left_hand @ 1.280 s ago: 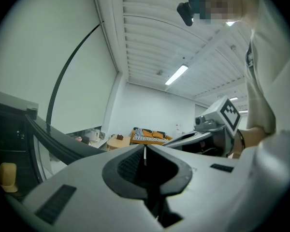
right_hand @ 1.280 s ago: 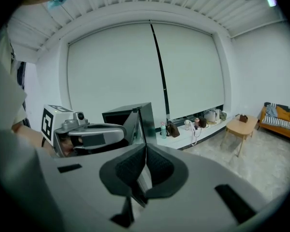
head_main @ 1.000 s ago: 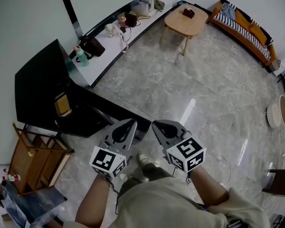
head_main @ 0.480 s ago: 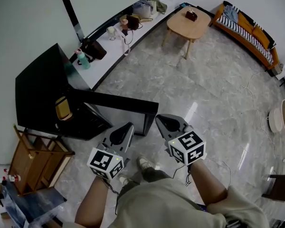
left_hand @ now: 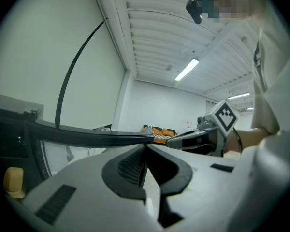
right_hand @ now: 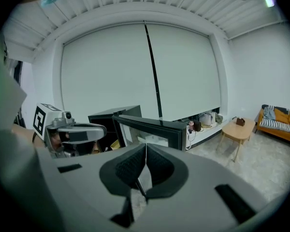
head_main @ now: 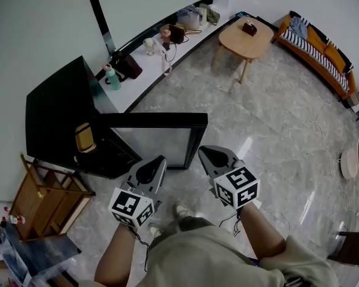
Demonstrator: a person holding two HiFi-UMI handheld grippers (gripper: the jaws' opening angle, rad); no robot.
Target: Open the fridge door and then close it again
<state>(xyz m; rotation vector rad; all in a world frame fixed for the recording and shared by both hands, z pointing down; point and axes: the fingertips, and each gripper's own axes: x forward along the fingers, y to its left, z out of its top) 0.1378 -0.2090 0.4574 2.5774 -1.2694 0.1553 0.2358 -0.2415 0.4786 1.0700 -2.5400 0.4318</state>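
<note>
A small black fridge (head_main: 57, 109) stands on the floor with its door (head_main: 158, 139) swung wide open, and a yellow item (head_main: 82, 137) shows inside. My left gripper (head_main: 158, 160) is shut and holds nothing. Its tip is just in front of the door's lower edge, and I cannot tell whether it touches. My right gripper (head_main: 203, 152) is also shut and empty, just right of the door's free end and apart from it. In the left gripper view the door's top edge (left_hand: 87, 135) ends at my shut left gripper (left_hand: 145, 146). The right gripper view shows the open door (right_hand: 154, 125) beyond the shut right gripper (right_hand: 146, 146).
A low white counter (head_main: 145, 70) with a green bottle (head_main: 111, 76), a bag and cups runs behind the fridge. A wooden rack (head_main: 45, 199) stands at the left. Further off are a round wooden table (head_main: 245, 36), an orange sofa (head_main: 323, 49) and a basket (head_main: 354, 160).
The fridge door has swung further open, from slanting towards my grippers to standing broadside across the picture. Both grippers have drifted slightly and stay shut.
</note>
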